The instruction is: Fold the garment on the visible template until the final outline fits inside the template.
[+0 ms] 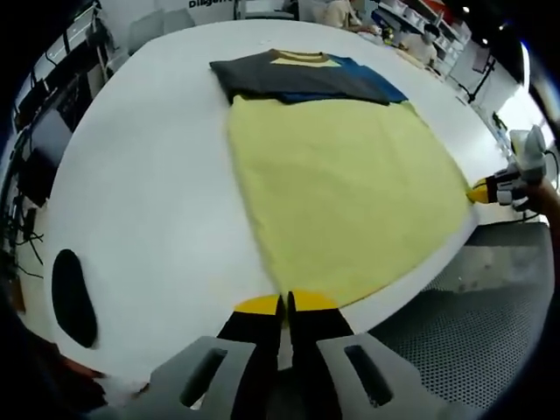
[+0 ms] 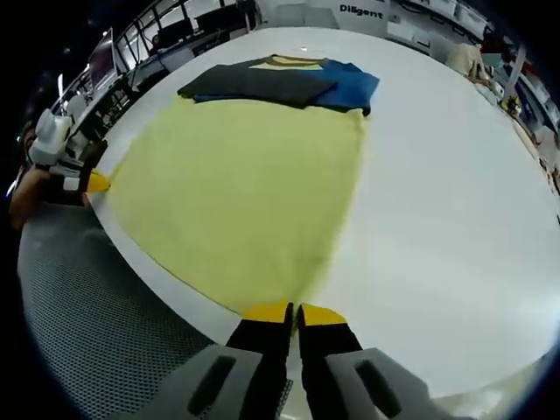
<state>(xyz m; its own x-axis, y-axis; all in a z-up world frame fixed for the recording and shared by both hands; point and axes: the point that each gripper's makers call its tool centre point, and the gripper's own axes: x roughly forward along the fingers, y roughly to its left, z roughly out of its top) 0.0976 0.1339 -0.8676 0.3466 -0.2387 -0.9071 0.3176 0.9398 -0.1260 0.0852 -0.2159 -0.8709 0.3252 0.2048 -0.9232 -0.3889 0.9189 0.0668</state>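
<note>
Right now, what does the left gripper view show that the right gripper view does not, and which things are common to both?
Left gripper view alone: a black oval patch on the white table, and the right gripper at the garment's far corner.

Right gripper view alone: the left gripper at the opposite corner, beside a hand.

Both: the yellow garment with its grey sleeve and blue sleeve folded across the top, and each view's own jaws shut on the hem.

The left gripper [image 1: 287, 304] pinches the near corner of the yellow garment [image 1: 341, 192] on the white table [image 1: 149, 184], its jaws closed together; the garment's dark sleeves [image 1: 297, 79] lie folded across its far end. The right gripper [image 1: 483, 192] holds the right corner at the table's edge; a black oval [image 1: 73, 296] marks the table at near left.
</note>
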